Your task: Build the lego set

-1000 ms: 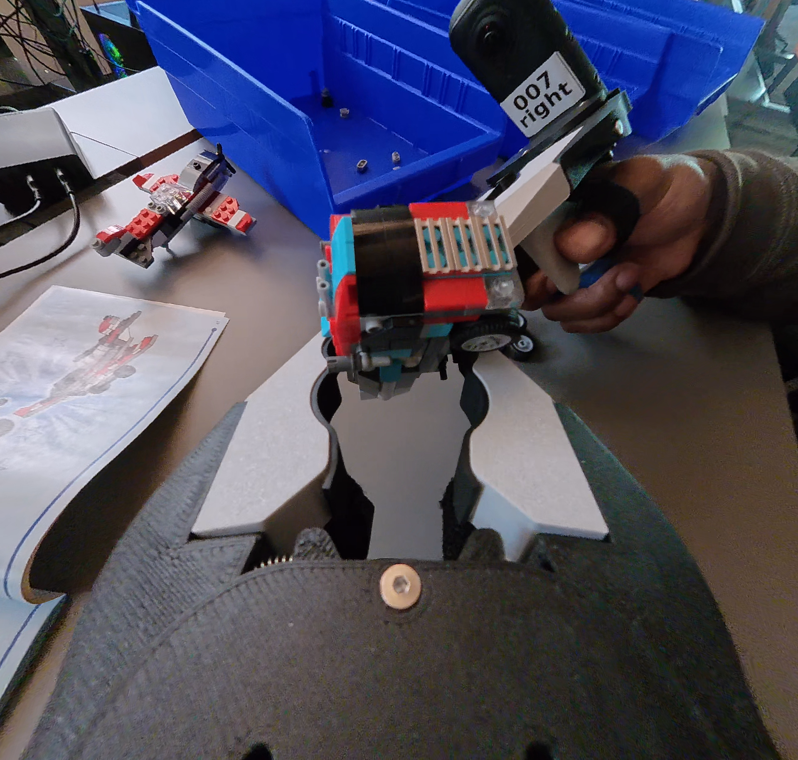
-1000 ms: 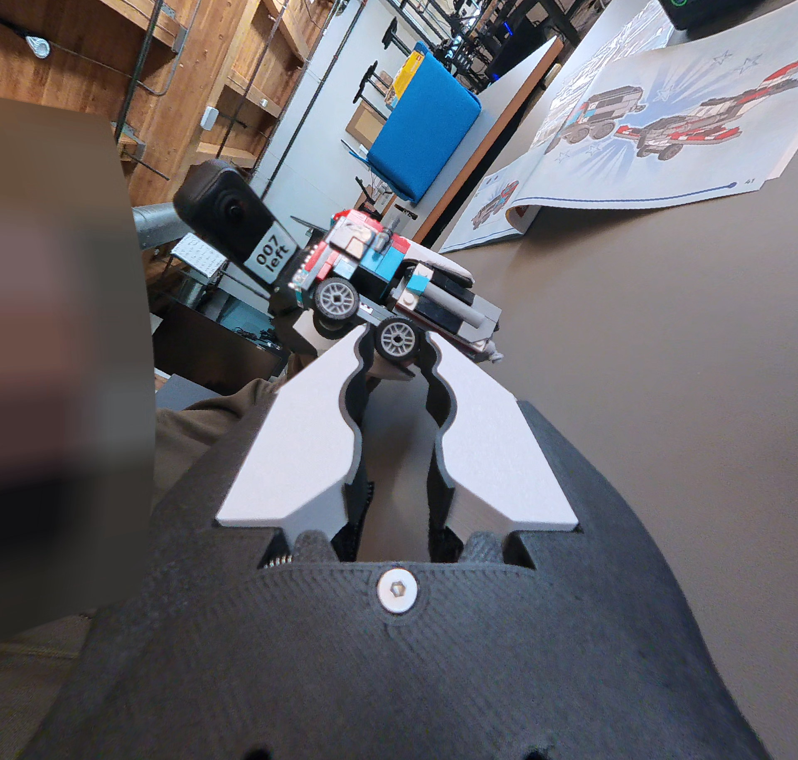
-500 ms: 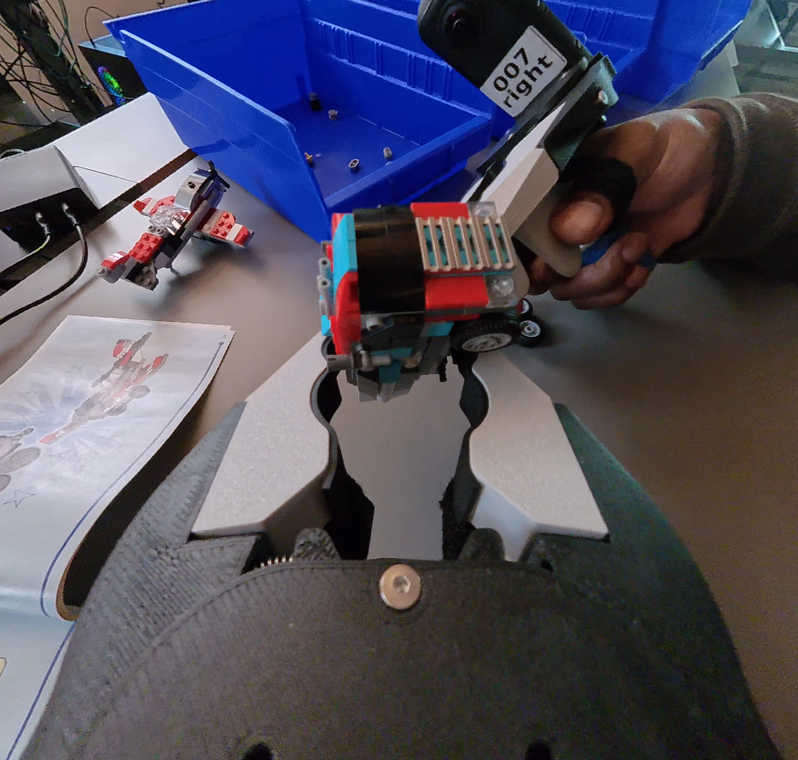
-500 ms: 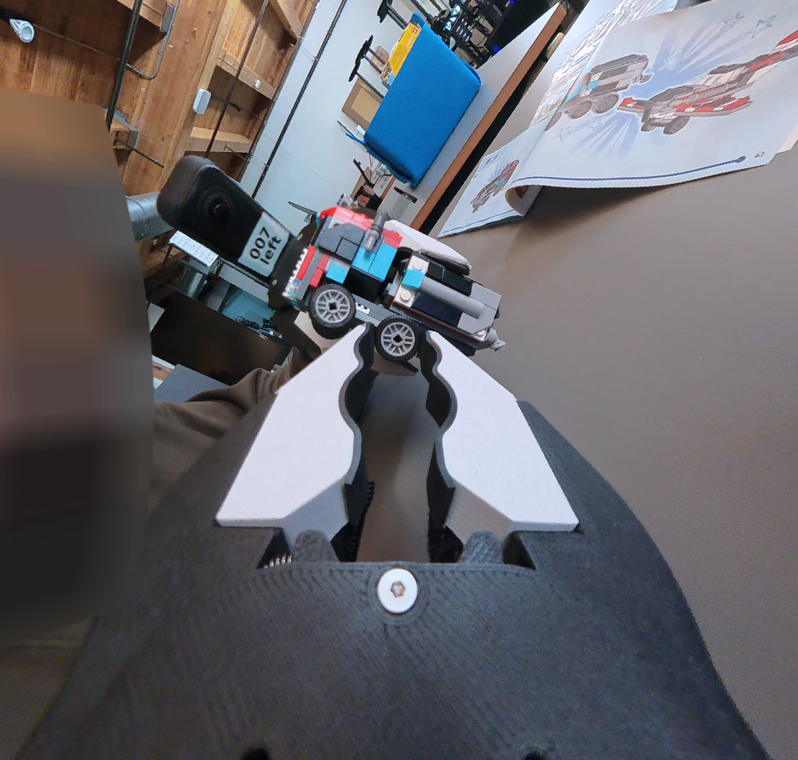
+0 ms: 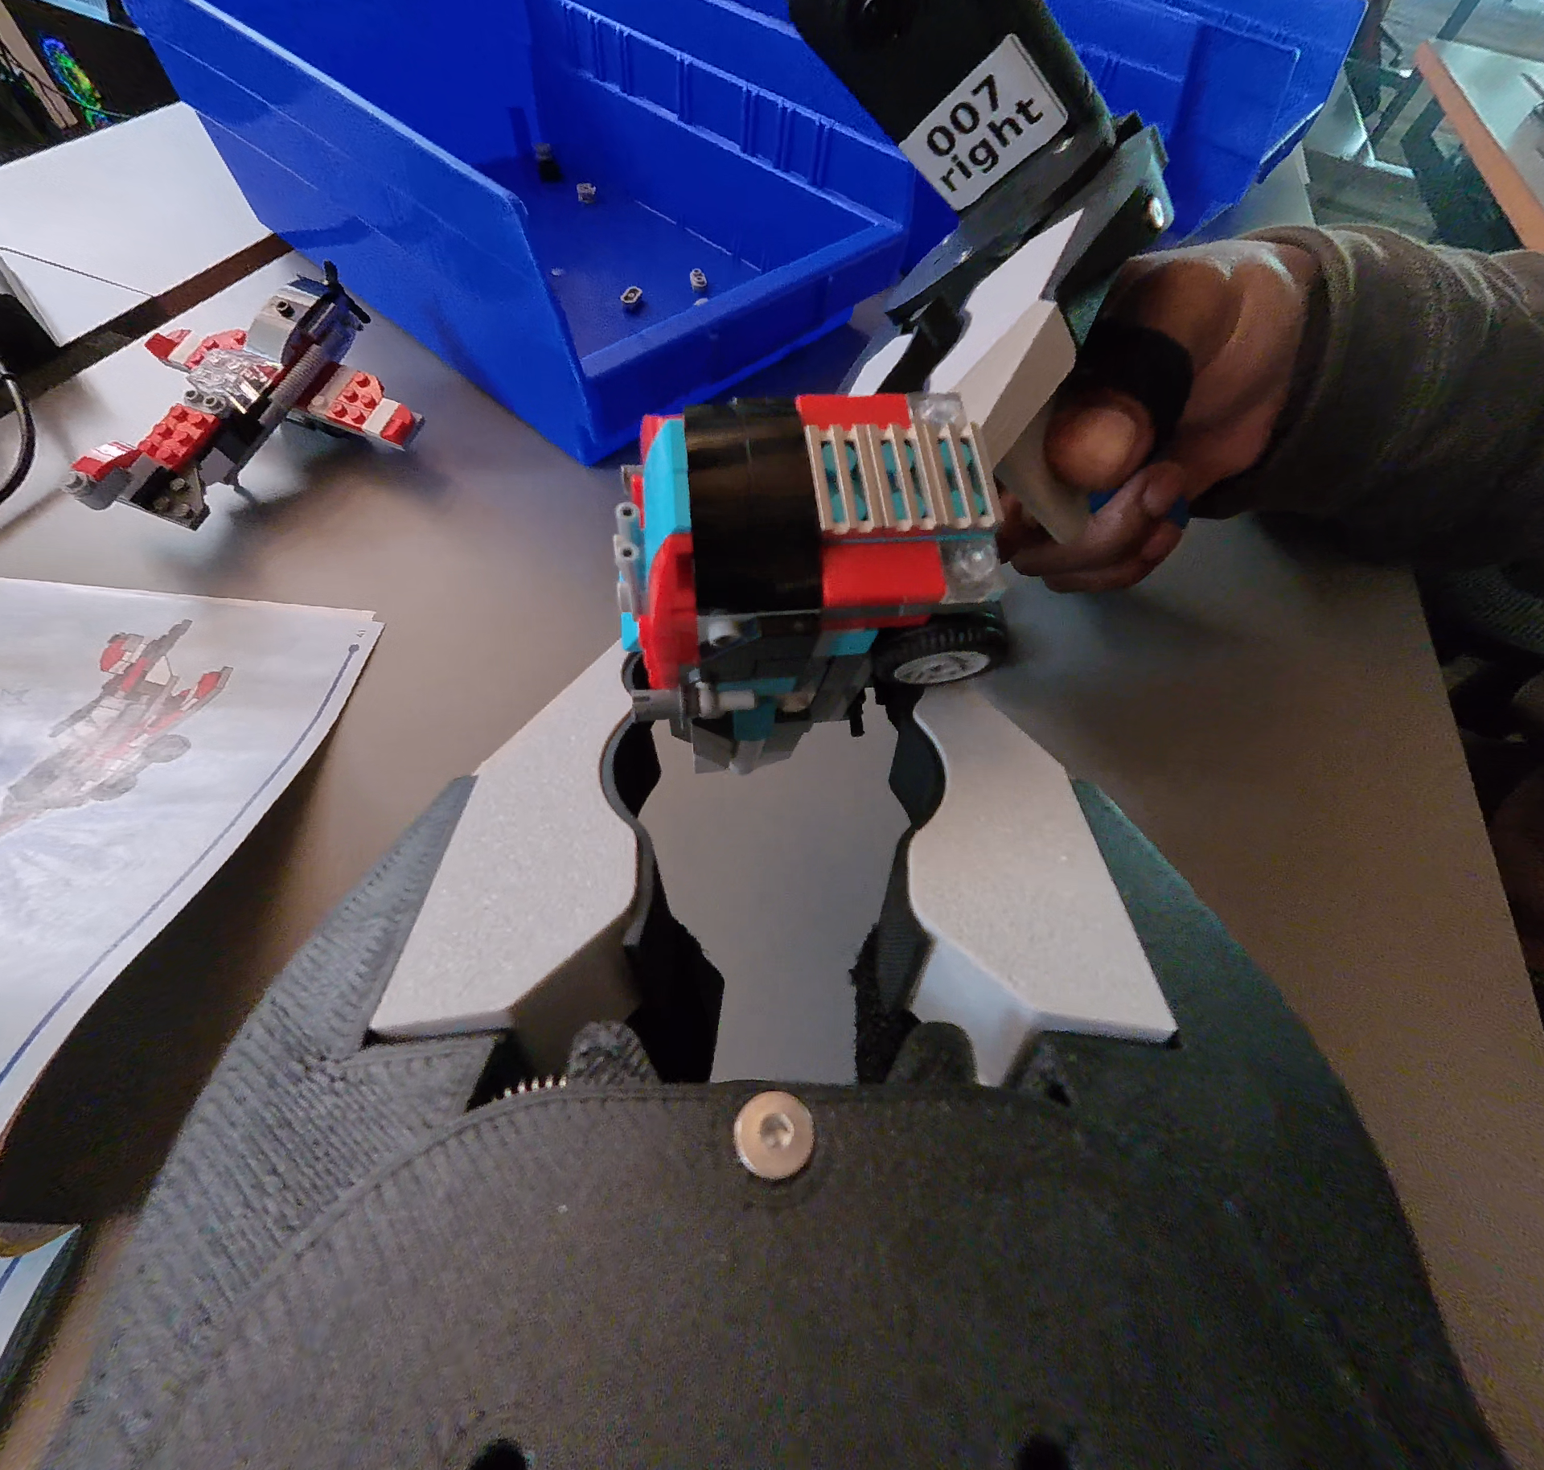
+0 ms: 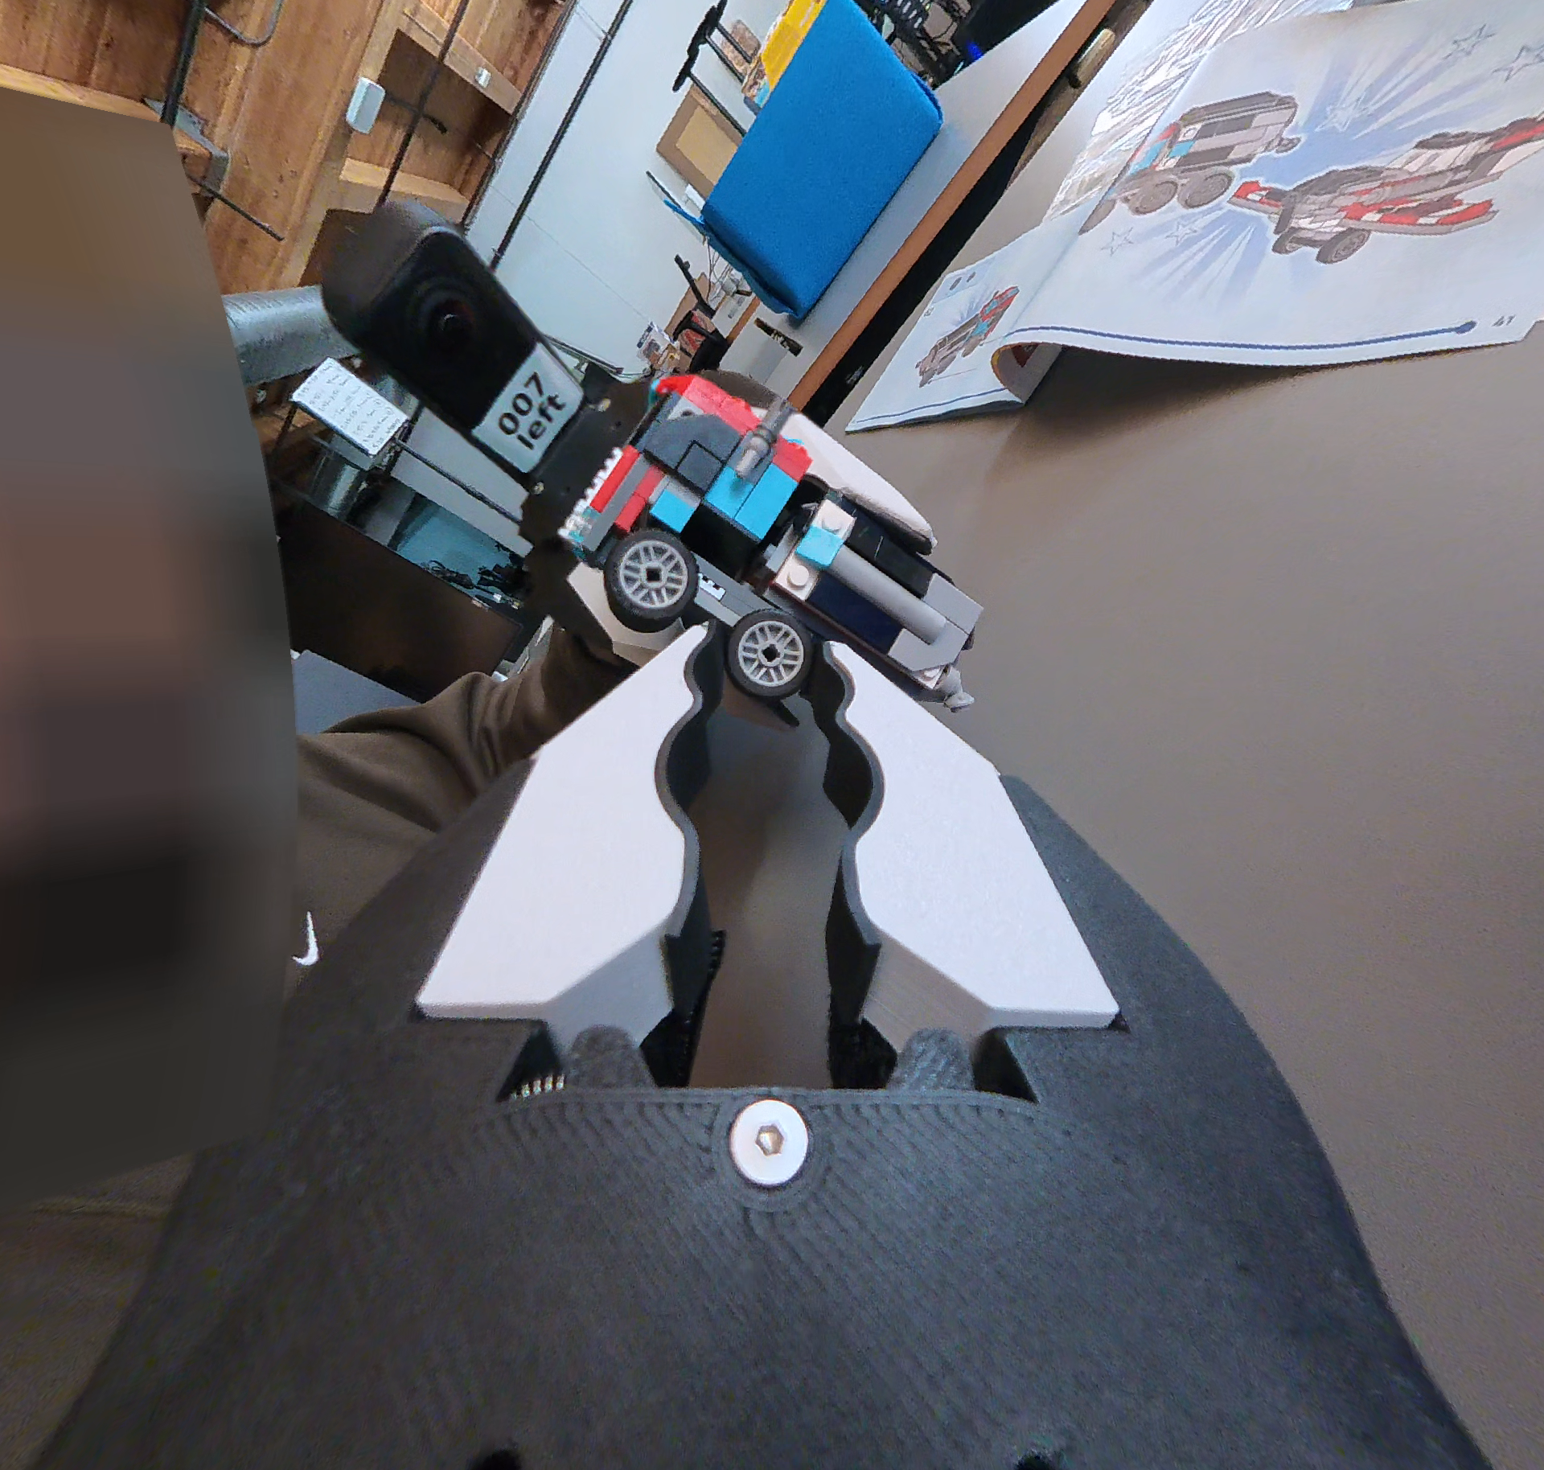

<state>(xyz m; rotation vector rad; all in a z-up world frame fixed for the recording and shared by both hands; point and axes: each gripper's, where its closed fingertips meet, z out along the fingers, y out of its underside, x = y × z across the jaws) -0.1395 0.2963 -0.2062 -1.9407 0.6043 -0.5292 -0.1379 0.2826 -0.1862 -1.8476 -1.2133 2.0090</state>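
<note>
My left gripper (image 5: 773,728) clamps the rear of a brick-built truck (image 5: 802,544) held above the counter (image 5: 1170,761). The right gripper (image 5: 994,427) meets its front. Blue bins (image 5: 468,177) stand along the far edge; a brick plane (image 5: 242,411) and booklet (image 5: 125,761) lie left.

a grey-brown table (image 5: 1170,803) carries everything. on it stand two big blue bins (image 5: 468,202) side by side at the far edge, a few small loose pieces in the nearer one. a red and grey brick plane (image 5: 242,411) rests just in front of the bins, and an open instruction booklet (image 5: 142,761) lies near it
</note>
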